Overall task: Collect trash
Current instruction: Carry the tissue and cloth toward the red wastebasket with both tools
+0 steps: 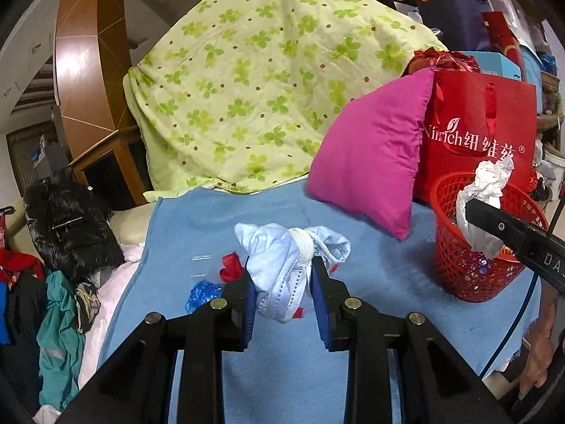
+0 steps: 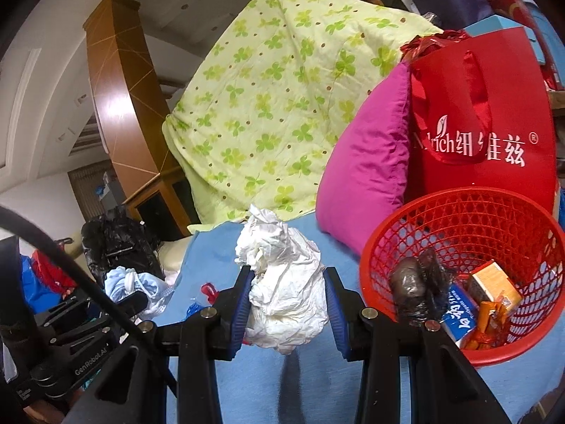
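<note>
My left gripper (image 1: 282, 265) is shut on a bunch of light blue face masks (image 1: 289, 261), held just above the blue cloth (image 1: 370, 282). My right gripper (image 2: 287, 279) is shut on a crumpled white paper wad (image 2: 286, 289), held left of the red mesh basket (image 2: 469, 212). In the left wrist view that wad (image 1: 483, 194) hangs over the basket (image 1: 466, 275). The basket holds a dark plastic wad (image 2: 416, 286), a blue box and orange packs. Small red scraps (image 1: 231, 266) and a blue plastic scrap (image 1: 203, 293) lie on the cloth.
A magenta pillow (image 1: 374, 155) and a red paper bag (image 1: 487, 130) stand behind the basket. A green clover quilt (image 1: 265, 81) is piled at the back. A black jacket (image 1: 67, 229) and other clothes lie at the left edge.
</note>
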Tool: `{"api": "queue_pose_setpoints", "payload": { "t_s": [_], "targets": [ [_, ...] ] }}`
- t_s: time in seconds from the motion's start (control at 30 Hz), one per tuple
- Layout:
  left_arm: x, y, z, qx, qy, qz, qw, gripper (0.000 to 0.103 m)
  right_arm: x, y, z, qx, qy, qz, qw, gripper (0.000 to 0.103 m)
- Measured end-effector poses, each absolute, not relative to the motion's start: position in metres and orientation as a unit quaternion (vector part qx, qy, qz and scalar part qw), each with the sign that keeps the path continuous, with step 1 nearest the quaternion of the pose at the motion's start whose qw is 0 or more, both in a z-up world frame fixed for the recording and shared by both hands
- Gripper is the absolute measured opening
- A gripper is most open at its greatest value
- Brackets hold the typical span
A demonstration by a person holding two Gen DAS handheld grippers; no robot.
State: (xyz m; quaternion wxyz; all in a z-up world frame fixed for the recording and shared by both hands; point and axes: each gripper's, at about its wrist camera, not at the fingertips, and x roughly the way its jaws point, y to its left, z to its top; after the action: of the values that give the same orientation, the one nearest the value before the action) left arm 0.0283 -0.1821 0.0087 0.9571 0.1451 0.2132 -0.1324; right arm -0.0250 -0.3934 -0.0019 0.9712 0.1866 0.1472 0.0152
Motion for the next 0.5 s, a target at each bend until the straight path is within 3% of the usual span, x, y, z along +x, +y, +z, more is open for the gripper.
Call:
{"api": "queue_pose_setpoints", "payload": {
  "t_s": [0.5],
  "targets": [
    [0.018,-0.206,0.017,0.162,0.199,-0.151,0.955,0.031,-0.038,-0.412,0.001,0.203,0.129,0.003,0.971,0.042]
  ]
}}
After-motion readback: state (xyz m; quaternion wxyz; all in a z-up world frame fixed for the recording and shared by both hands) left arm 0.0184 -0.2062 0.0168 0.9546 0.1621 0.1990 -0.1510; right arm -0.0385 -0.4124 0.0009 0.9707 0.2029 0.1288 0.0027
